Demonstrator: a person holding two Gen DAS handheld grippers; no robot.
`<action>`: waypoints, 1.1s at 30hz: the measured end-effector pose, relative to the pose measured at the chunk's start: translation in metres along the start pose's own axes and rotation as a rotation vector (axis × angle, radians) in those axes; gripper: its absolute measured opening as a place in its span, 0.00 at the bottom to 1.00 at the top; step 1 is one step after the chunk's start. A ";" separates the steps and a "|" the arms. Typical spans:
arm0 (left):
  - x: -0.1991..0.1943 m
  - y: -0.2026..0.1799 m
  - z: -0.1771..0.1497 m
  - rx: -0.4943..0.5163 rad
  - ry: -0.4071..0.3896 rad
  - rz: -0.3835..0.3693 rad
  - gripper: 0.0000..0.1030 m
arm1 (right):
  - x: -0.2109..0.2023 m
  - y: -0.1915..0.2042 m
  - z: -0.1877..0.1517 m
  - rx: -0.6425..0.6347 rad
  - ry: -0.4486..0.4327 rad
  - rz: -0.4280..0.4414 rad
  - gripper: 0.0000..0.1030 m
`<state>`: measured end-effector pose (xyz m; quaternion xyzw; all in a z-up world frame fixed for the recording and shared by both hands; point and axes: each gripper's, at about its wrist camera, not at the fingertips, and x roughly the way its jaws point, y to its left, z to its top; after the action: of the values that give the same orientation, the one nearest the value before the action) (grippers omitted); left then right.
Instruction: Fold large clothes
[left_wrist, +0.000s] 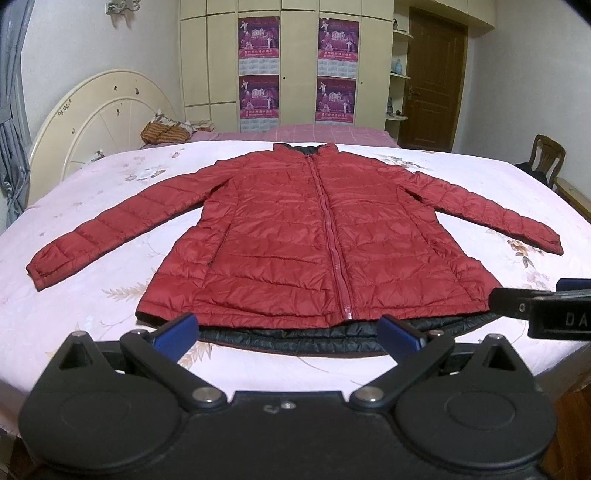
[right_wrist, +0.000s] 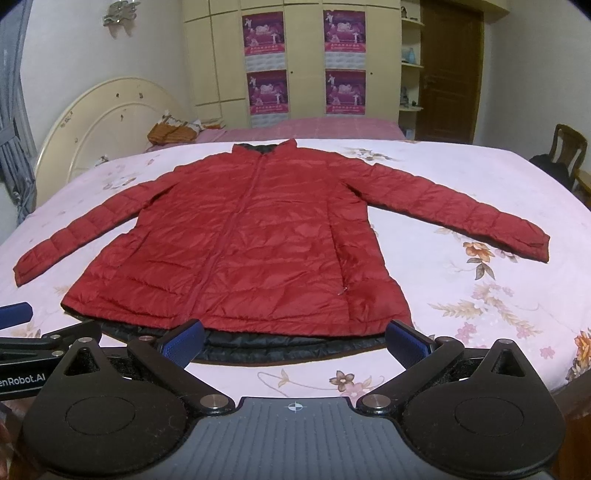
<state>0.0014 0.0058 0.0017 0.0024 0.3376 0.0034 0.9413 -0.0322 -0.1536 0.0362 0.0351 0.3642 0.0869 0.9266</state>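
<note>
A red quilted puffer jacket (left_wrist: 306, 236) lies flat and zipped on the pink floral bedspread (left_wrist: 92, 317), both sleeves spread out, collar far from me. Its black lining shows along the near hem (left_wrist: 295, 338). It also fills the right wrist view (right_wrist: 243, 240). My left gripper (left_wrist: 290, 334) is open, its blue pads just short of the hem, holding nothing. My right gripper (right_wrist: 297, 341) is open and empty at the hem's right part. The right gripper shows at the right edge of the left wrist view (left_wrist: 535, 306). The left gripper shows at the left edge of the right wrist view (right_wrist: 37, 343).
A cream headboard (left_wrist: 99, 122) stands at the back left with a patterned pillow (left_wrist: 166, 131) beside it. A wardrobe with posters (left_wrist: 295, 66) and a brown door (left_wrist: 432, 85) line the far wall. A wooden chair (left_wrist: 546, 155) stands at the bed's right.
</note>
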 end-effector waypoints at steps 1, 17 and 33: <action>0.000 0.000 0.000 0.000 0.001 0.000 1.00 | 0.000 0.001 0.000 -0.001 0.000 -0.002 1.00; -0.003 0.001 -0.001 -0.001 0.002 0.007 1.00 | 0.001 0.001 0.000 -0.002 0.000 -0.001 1.00; -0.001 0.004 -0.002 -0.004 0.006 0.010 1.00 | 0.001 0.002 0.000 -0.009 0.002 -0.006 1.00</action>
<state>-0.0007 0.0098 0.0011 0.0024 0.3406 0.0087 0.9402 -0.0319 -0.1510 0.0360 0.0298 0.3648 0.0857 0.9266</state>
